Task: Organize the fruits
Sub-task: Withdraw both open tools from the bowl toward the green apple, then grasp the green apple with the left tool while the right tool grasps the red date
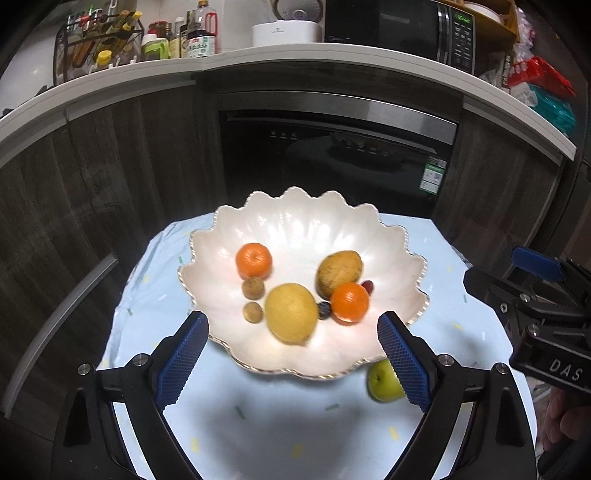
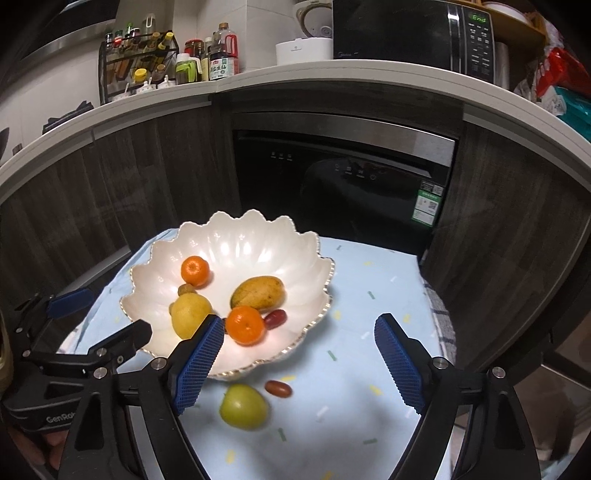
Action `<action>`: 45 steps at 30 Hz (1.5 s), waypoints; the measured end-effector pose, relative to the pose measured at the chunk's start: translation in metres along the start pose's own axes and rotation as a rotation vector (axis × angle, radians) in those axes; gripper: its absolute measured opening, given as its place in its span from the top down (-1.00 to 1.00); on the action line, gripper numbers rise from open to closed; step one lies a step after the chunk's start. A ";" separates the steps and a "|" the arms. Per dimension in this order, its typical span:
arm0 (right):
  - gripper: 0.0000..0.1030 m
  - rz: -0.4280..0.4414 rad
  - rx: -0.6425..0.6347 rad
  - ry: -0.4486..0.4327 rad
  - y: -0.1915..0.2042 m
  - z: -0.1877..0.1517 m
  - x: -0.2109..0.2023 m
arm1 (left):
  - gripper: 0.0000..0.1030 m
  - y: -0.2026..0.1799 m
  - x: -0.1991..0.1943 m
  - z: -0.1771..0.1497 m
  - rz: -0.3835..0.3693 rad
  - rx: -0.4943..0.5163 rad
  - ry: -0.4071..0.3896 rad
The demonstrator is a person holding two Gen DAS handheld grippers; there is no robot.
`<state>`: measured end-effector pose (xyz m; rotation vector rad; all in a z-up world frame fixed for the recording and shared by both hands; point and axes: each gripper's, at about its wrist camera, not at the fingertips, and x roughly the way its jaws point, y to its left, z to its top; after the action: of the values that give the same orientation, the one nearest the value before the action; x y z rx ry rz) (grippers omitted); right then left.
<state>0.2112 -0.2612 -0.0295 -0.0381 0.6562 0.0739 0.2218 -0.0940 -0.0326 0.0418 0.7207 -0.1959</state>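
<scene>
A white scalloped bowl point(image 1: 295, 221) point(image 2: 236, 240) stands on a light blue cloth. It holds two oranges point(image 1: 253, 260) point(image 1: 349, 302), a yellow lemon point(image 1: 291, 312), a mango point(image 1: 339, 273) point(image 2: 258, 292), two small brown fruits point(image 1: 253, 287) and a dark red one point(image 2: 275, 319). A green apple point(image 2: 243, 406) point(image 1: 382, 382) and a red date point(image 2: 277, 388) lie on the cloth in front of the bowl. My left gripper point(image 1: 291, 354) is open over the bowl's near rim, nothing between its pads. My right gripper point(image 2: 299, 358) is open above the cloth, empty, with the apple and date below it.
The cloth point(image 2: 369, 332) covers a small table in front of a dark dishwasher point(image 2: 343, 184). Above it a white counter point(image 2: 295, 74) carries a bottle rack, bottles, a rice cooker and a microwave point(image 2: 413, 33). In the left wrist view the right gripper's body point(image 1: 535, 314) shows at the right.
</scene>
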 end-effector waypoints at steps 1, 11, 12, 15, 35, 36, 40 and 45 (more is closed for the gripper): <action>-0.64 -0.003 -0.001 0.000 -0.003 -0.001 -0.001 | -0.82 -0.004 -0.001 -0.002 -0.005 0.007 0.002; -0.64 -0.025 -0.037 0.016 -0.025 -0.020 -0.012 | -0.82 -0.036 -0.012 -0.027 -0.042 0.036 0.020; -0.64 -0.025 -0.045 0.019 -0.027 -0.023 -0.012 | -0.82 -0.039 -0.013 -0.029 -0.043 0.039 0.021; -0.64 -0.024 -0.068 0.025 -0.031 -0.029 -0.012 | -0.82 -0.049 -0.013 -0.036 -0.049 0.059 0.028; -0.64 0.121 -0.165 0.091 -0.051 -0.069 0.016 | -0.60 -0.096 0.018 -0.069 -0.080 0.151 0.055; -0.64 0.128 -0.172 0.095 -0.051 -0.071 0.018 | -0.58 -0.098 0.021 -0.070 -0.080 0.154 0.057; -0.64 0.152 -0.195 0.118 -0.055 -0.074 0.031 | -0.44 -0.104 0.036 -0.072 -0.082 0.164 0.075; -0.64 0.160 -0.213 0.139 -0.058 -0.076 0.046 | -0.31 -0.106 0.052 -0.073 -0.088 0.161 0.096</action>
<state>0.2059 -0.3212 -0.1165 -0.1976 0.7875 0.2972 0.1916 -0.1986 -0.1184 0.1734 0.8015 -0.3379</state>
